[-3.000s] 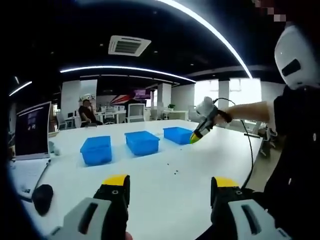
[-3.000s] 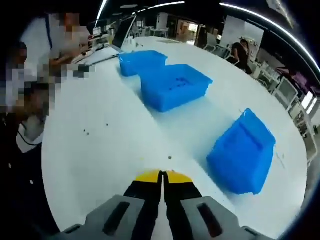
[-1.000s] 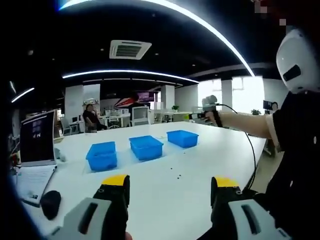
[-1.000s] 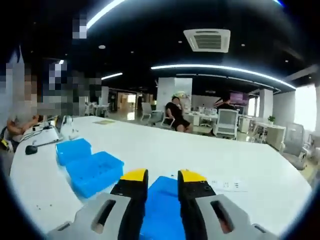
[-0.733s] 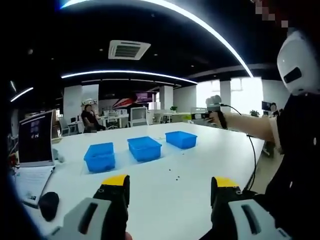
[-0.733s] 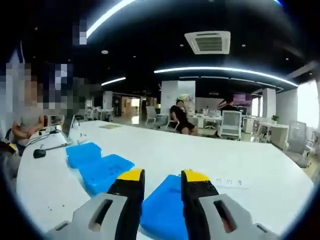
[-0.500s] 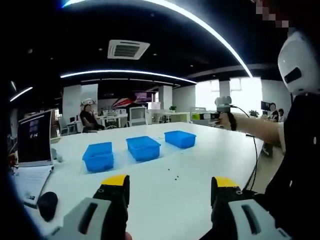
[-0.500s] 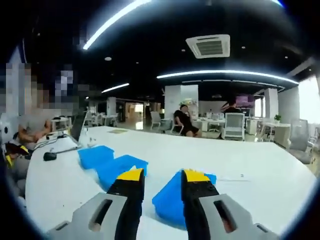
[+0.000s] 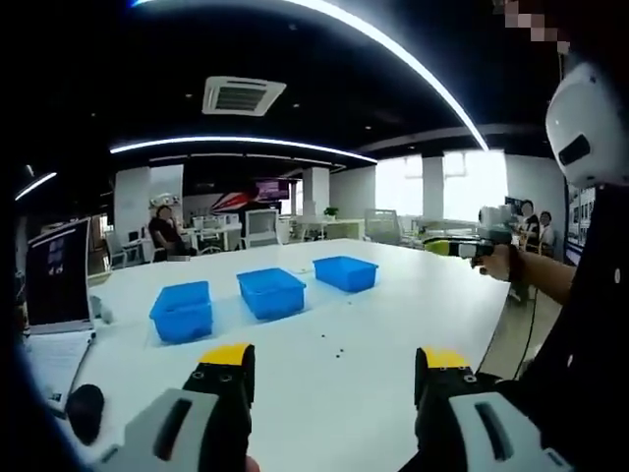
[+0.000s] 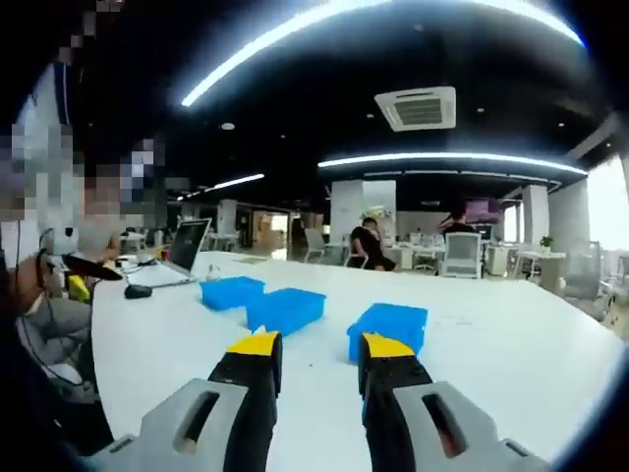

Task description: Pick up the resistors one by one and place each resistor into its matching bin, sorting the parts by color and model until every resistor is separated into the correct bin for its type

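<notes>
Three blue bins stand in a row on the white table: left bin, middle bin, right bin. A few tiny dark resistors lie loose on the table in front of them. My left gripper hovers low over the near table, open, with nothing between its jaws. A hand holds my right gripper level in the air far to the right. In the right gripper view, my right gripper is open and empty, well back from the same bins.
A laptop and a black mouse sit at the table's left end; the laptop is beyond the bins in the right gripper view. The person's dark-clothed body is close on the right. Seated people and office chairs are in the background.
My right gripper was shut low over the table by the bins; it has lifted, opened, and drawn back to the right, away from them. My left gripper stays open and nearly still.
</notes>
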Demonstrator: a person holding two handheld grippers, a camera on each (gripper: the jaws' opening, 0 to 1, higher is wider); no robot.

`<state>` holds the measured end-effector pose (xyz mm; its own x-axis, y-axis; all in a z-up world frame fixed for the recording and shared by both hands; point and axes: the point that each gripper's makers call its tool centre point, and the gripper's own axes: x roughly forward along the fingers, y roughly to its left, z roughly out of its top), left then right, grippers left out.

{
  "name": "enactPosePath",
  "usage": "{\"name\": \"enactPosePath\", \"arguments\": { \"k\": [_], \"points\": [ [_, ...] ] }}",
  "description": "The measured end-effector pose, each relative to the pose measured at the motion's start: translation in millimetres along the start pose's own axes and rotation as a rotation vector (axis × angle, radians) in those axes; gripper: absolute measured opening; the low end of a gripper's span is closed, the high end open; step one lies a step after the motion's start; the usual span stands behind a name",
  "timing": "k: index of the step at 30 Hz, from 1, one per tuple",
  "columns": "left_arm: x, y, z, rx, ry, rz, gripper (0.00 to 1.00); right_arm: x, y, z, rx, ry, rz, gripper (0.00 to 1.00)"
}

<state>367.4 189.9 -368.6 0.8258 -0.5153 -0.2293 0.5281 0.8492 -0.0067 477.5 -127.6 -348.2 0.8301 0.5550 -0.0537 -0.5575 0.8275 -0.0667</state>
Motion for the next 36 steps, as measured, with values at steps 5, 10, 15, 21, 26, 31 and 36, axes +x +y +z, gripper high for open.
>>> {"name": "enactPosePath", "arguments": {
  "k": [5,10,15,21,26,31,36],
  "points": [
    [3.8,-3.1,-2.7,0.006,0.014,-0.02,0.67,-20.1,-3.3,-1.6,0.027,0.014,-0.025,0.33],
    [4.3,-3.6,-3.0,0.007,0.014,-0.019,0.67,-15.4,-0.3,-0.1,0.047,0.076,0.03,0.28],
    [1.3,-3.5,-6.3,-0.004,0.014,-0.011,0.67,3.5,4.6,-5.4,0.012,0.183,0.115,0.28],
    [-4.3,-1.8,-12.0,-0.011,0.019,0.001,0.67,38.9,15.0,-6.6,-0.062,0.315,0.238,0.27],
    [-8.6,0.2,-13.2,-0.018,0.013,0.011,0.67,65.9,26.7,-22.1,-0.121,0.474,0.354,0.27],
    [-10.3,0.9,-15.9,-0.027,0.01,0.015,0.67,91.3,28.0,-37.2,-0.161,0.586,0.408,0.27],
    [-11.7,1.2,-16.5,-0.029,0.008,0.017,0.67,115.8,35.1,-50.0,-0.209,0.67,0.451,0.26]
  ]
}}
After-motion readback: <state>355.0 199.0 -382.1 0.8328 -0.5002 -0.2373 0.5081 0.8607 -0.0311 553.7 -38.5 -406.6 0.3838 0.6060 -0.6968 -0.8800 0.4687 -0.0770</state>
